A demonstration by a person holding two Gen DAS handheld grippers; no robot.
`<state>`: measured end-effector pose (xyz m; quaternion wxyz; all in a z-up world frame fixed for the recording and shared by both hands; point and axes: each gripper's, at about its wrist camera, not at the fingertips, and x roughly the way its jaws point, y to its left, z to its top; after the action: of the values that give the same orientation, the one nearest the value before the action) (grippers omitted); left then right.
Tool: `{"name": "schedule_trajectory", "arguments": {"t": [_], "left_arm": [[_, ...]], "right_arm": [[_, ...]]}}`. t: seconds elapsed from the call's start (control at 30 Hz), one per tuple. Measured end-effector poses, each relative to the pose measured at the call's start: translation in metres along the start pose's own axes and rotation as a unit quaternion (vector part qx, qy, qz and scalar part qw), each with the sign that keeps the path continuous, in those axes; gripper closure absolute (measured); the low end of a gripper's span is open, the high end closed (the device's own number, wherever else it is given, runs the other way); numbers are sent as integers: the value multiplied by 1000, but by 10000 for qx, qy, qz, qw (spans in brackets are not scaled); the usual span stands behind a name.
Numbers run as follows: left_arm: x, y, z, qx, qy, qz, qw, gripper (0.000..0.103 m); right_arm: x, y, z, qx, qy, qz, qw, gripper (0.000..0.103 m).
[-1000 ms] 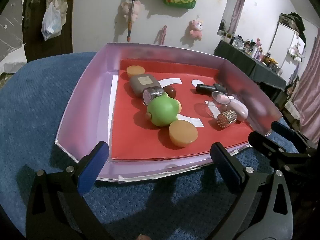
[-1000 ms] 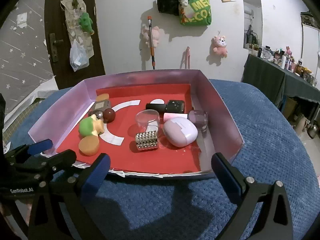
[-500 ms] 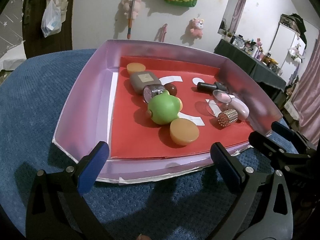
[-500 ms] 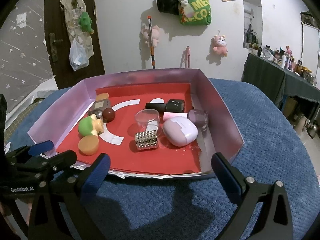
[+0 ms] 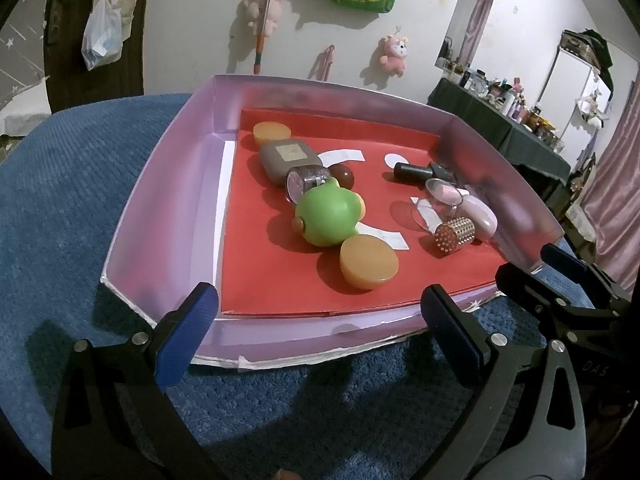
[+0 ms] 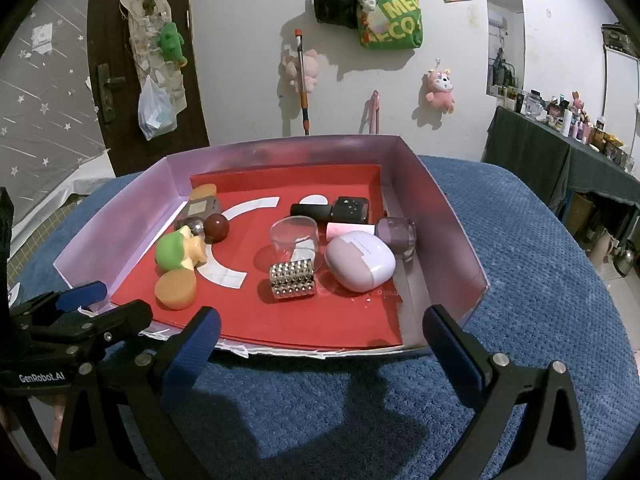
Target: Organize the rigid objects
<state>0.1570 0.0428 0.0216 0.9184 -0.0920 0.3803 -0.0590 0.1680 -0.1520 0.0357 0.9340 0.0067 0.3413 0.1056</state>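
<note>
Both claws, left claw [image 5: 318,320] and right claw [image 6: 320,334], spread wide, empty, slightly nearer purple tray [image 6: 440,216]; contents unmoved, sorting stage unclear.

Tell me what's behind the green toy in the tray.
Right behind the green toy lie a glittery jar on its side and a brown ball, then a grey case. The toy hides the jar's near part.

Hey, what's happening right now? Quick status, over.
Both claws open, empty, short of the tray. Green toy and orange disc nearest left claw. Nothing in the way.
</note>
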Motion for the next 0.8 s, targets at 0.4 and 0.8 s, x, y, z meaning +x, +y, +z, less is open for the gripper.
{"name": "schedule_trajectory", "arguments": {"t": [0.4,0.8], "left_arm": [[0,0,-1,-13,23,-11,10000,0],[1,1,0,-22,26,-29,10000,0]], "right_arm": [[0,-1,0,9,-1,16,10000,0],[0,-1,0,1,3,4,10000,0]]}}
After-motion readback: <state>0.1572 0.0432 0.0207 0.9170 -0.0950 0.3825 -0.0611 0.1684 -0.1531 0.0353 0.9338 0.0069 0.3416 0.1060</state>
